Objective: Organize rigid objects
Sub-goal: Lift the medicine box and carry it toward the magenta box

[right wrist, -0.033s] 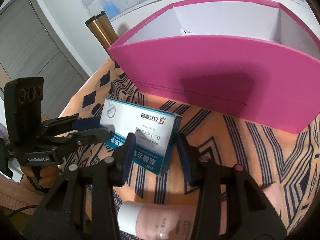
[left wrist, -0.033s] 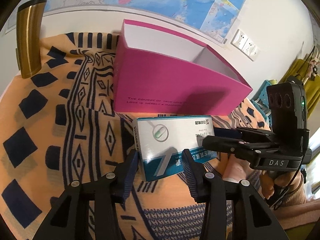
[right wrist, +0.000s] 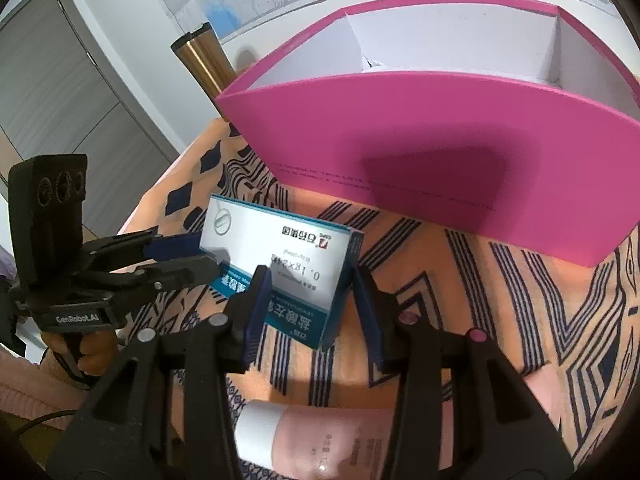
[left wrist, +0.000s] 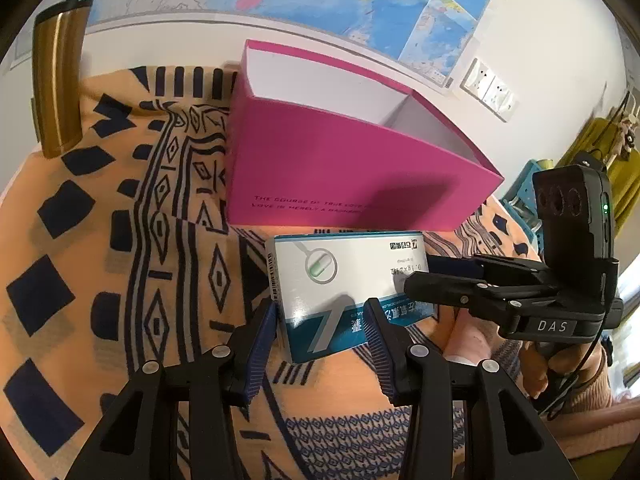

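A white and teal medicine box (left wrist: 348, 276) stands tilted on its edge over the orange patterned cloth, just in front of the open pink box (left wrist: 340, 168). My left gripper (left wrist: 322, 312) is shut on the medicine box's left end, and my right gripper (left wrist: 416, 276) comes in from the right and pinches its other end. In the right wrist view the medicine box (right wrist: 280, 256) sits between the fingers of my right gripper (right wrist: 308, 280), while my left gripper (right wrist: 196, 256) clamps its far end. The pink box (right wrist: 440, 140) has white inner dividers, and what its compartments hold is hidden.
A gold tumbler (left wrist: 58, 80) stands at the back left by the wall. A pale pink tube (right wrist: 320, 444) lies on the cloth (left wrist: 120, 240) under my right gripper. A map and wall sockets (left wrist: 486, 90) are behind the pink box. A hand (left wrist: 468, 340) holds the right gripper.
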